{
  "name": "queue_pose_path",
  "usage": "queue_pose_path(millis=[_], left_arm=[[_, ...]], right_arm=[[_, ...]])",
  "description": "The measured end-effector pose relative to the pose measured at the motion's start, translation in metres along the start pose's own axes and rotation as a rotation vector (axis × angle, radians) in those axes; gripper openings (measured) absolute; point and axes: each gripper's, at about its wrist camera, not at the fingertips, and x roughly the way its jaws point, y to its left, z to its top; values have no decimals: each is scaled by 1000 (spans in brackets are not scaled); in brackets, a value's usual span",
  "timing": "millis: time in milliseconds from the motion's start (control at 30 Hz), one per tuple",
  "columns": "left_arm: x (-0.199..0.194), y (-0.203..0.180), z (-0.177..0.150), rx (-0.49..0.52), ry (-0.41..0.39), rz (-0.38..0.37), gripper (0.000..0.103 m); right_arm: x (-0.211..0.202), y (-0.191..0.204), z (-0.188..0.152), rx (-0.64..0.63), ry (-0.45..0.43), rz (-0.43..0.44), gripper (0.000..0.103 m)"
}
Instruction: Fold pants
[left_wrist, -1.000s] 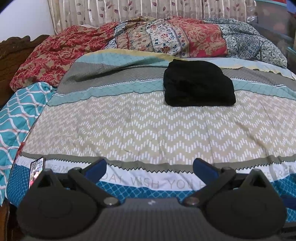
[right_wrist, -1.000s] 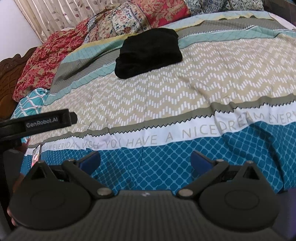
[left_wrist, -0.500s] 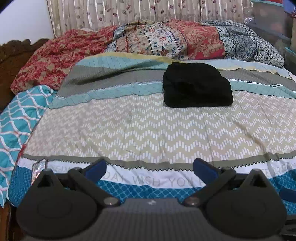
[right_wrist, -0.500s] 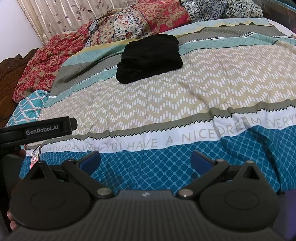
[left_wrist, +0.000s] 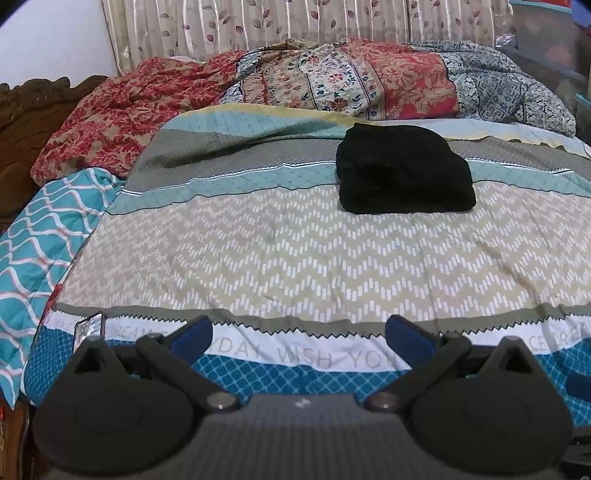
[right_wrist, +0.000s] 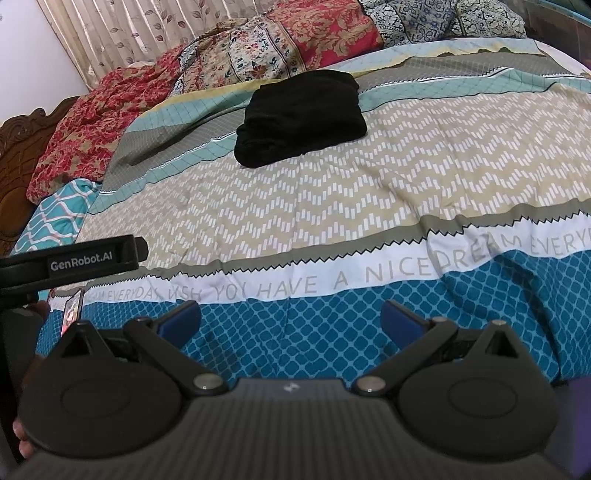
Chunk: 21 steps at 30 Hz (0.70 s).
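Black pants lie on a beige-chevron, teal-lattice bedspread; the far quilt looks red floral.

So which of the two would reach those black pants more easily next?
Probably neither: both hand-held grippers, left and right, hang open at the bed's near edge, far from the black pants, which already lie folded. The left faces them more squarely.

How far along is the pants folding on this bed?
Done, it seems: the black fabric pants lie as a compact folded bundle on the patterned bedspread, far from both tools. In hand: nothing; the left gripper and right gripper are open and empty over the bed's near edge. Left: apparently nothing, unless the bundle needs tidying.
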Motion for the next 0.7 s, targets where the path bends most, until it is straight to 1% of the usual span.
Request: queue_pose_path(millis=[267,700], left_arm=[[3,-1,-3,18,16,17,103],[8,3,-6,13,41,30,103]], right_arm=[[1,1,-1,-3,2,2,103],[2,2,-3,-3,7,2,103]])
